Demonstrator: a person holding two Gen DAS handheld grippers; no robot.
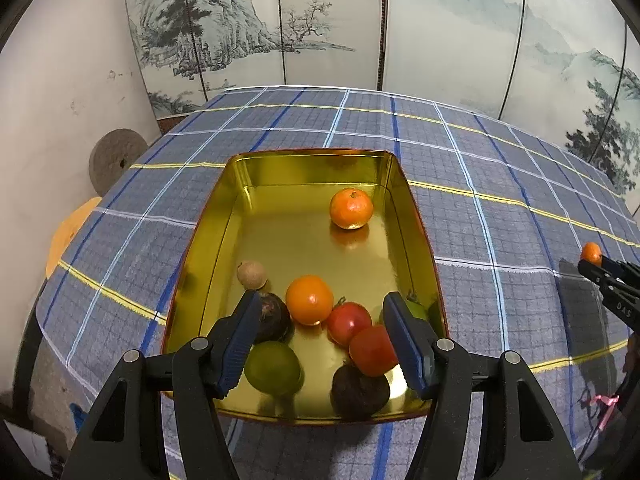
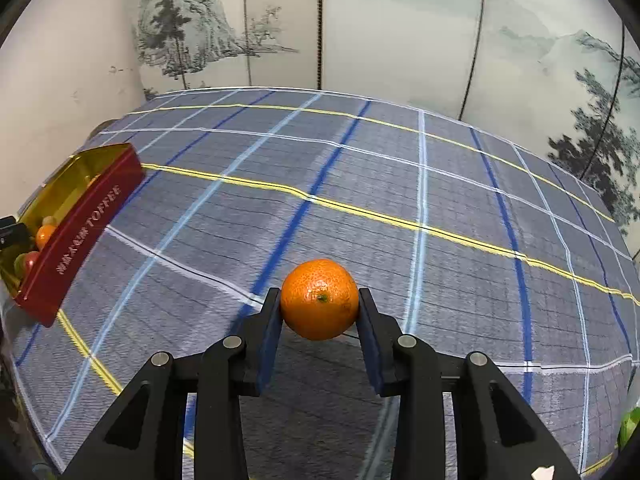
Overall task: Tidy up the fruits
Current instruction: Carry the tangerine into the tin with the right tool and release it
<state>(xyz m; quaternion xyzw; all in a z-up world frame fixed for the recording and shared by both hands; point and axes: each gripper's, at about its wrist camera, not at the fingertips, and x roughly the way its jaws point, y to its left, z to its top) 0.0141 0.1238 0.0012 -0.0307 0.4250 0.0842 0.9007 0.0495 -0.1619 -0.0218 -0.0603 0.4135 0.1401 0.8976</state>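
Note:
A gold-lined tin (image 1: 312,153) with red outer walls (image 2: 80,220) lies on the plaid tablecloth. Inside it a tangerine (image 1: 351,208) rests at the far end. Nearer lie an orange (image 1: 309,299), a small brown fruit (image 1: 251,275), two dark purple fruits (image 1: 276,316) (image 1: 359,392), a green fruit (image 1: 273,367) and two red fruits (image 1: 349,322) (image 1: 372,350). My left gripper (image 1: 323,298) hovers open above this near cluster and holds nothing. My right gripper (image 2: 319,292) is shut on another tangerine (image 2: 319,299), lifted above the cloth to the right of the tin.
The checked cloth (image 2: 400,184) covers the whole table. A painted folding screen (image 1: 320,20) stands behind it and a white wall (image 1: 60,80) is at the left. The table drops off at its left edge (image 1: 52,280). Something green (image 2: 628,428) peeks in at the lower right.

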